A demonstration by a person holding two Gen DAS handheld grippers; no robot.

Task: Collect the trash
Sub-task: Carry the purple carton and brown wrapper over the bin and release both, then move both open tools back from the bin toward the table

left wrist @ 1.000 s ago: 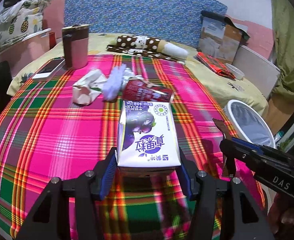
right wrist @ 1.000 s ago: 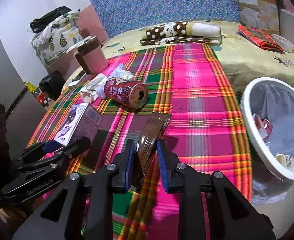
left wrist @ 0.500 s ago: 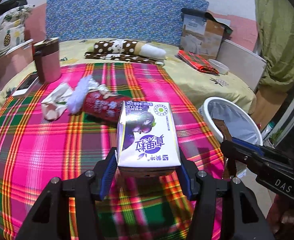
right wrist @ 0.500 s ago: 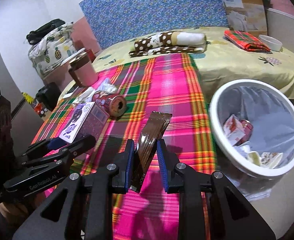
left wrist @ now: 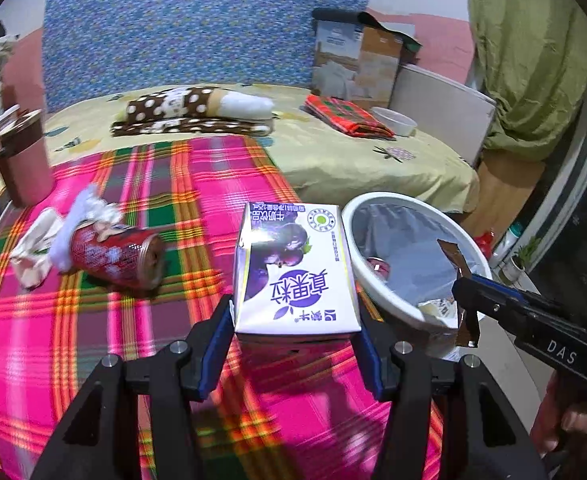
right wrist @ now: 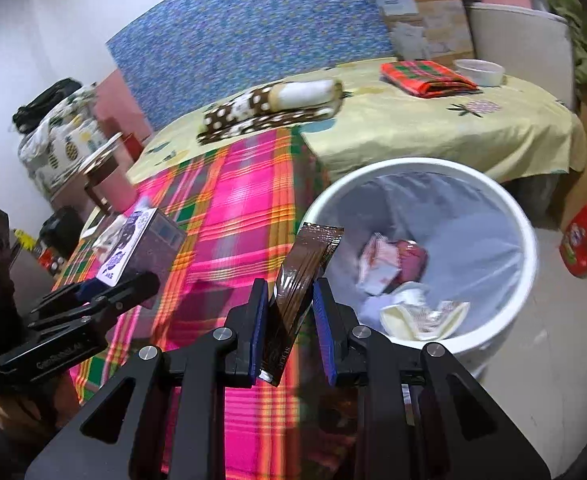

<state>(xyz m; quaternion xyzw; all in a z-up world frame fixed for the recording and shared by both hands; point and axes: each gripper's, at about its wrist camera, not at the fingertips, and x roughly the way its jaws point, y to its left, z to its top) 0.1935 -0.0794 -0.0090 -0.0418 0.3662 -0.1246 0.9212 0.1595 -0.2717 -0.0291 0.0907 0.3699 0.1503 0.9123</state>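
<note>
Both claws have swung toward the bin [right wrist: 527, 240]: left claw [left wrist: 293, 340] clamps the carton [left wrist: 293, 276], right claw [right wrist: 289, 320] the wrapper [right wrist: 301, 280].

My view: home bedroom. Bed [left wrist: 333, 160] under yellow sheet, plaid blanket [left wrist: 133, 320] near, blue headboard [left wrist: 197, 32] far, green curtain [left wrist: 533, 60] right.

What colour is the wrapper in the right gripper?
Dark brown, glossy wrapper; clearest in the right wrist view.

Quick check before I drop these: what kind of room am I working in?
Most likely a bedroom in a home: a bed with a yellow sheet and a plaid cloth, a blue patterned headboard behind it, and a white lined trash bin beside it.
</note>
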